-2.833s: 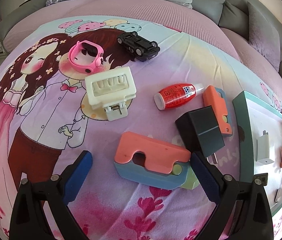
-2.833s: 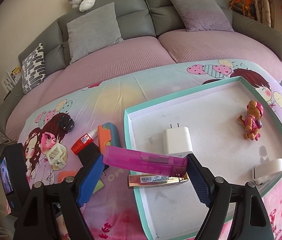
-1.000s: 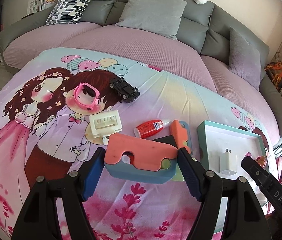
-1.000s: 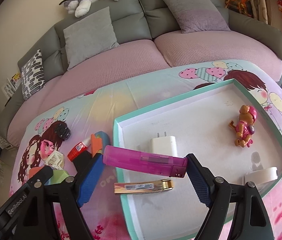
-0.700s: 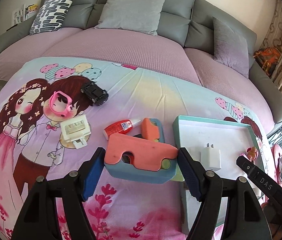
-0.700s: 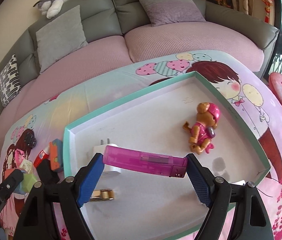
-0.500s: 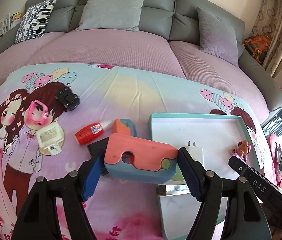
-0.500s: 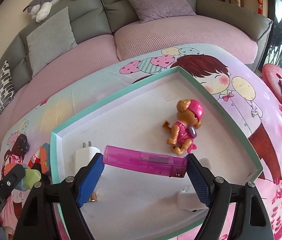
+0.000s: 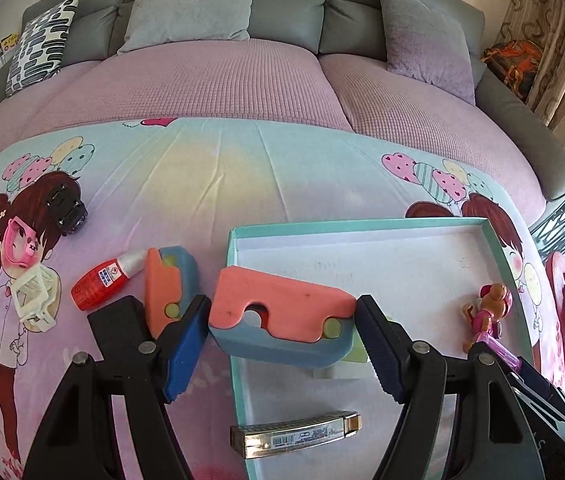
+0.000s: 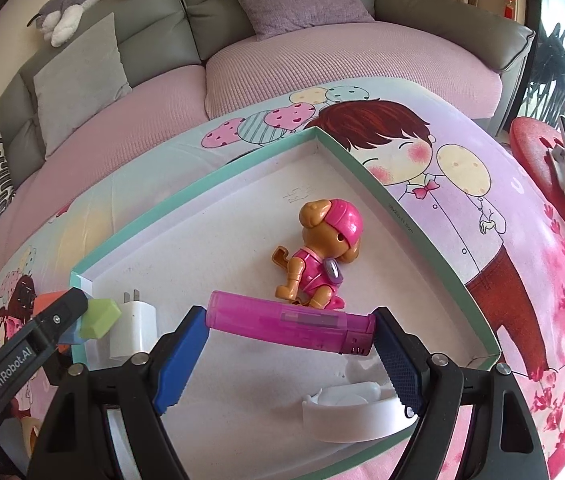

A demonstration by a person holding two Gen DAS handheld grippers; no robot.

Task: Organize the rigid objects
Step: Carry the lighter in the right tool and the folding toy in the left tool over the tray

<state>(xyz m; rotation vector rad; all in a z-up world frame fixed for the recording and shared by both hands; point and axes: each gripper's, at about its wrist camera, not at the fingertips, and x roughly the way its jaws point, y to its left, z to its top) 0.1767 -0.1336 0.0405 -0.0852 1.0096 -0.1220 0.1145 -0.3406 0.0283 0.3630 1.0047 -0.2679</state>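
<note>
Here we hold two toys above a shallow teal-rimmed box (image 9: 238, 360) that sits on a cartoon-print bedsheet (image 9: 218, 184). Our left gripper (image 9: 282, 340) is clamped on a coral-and-blue foam block (image 9: 278, 316), its blue pads pressing the block's two ends, hanging over the box's near-left corner. Our right gripper (image 10: 290, 344) is closed on a translucent pink lighter (image 10: 290, 322), held lengthwise between its pads above the box floor. Inside the box we see a toy pup in a pink cap (image 10: 322, 248), a white wall charger (image 10: 132, 330) by the left wall, a white curved piece (image 10: 350, 408) near the front, and a metallic harmonica (image 9: 296, 434) lying across the left rim. Outside the box, on the sheet, lie a second coral-and-blue block (image 9: 168, 284), a red glue bottle (image 9: 102, 278), a black toy car (image 9: 64, 204), a pink watch (image 9: 20, 242), a cream clip (image 9: 36, 298) and a black adapter (image 9: 118, 328).
</note>
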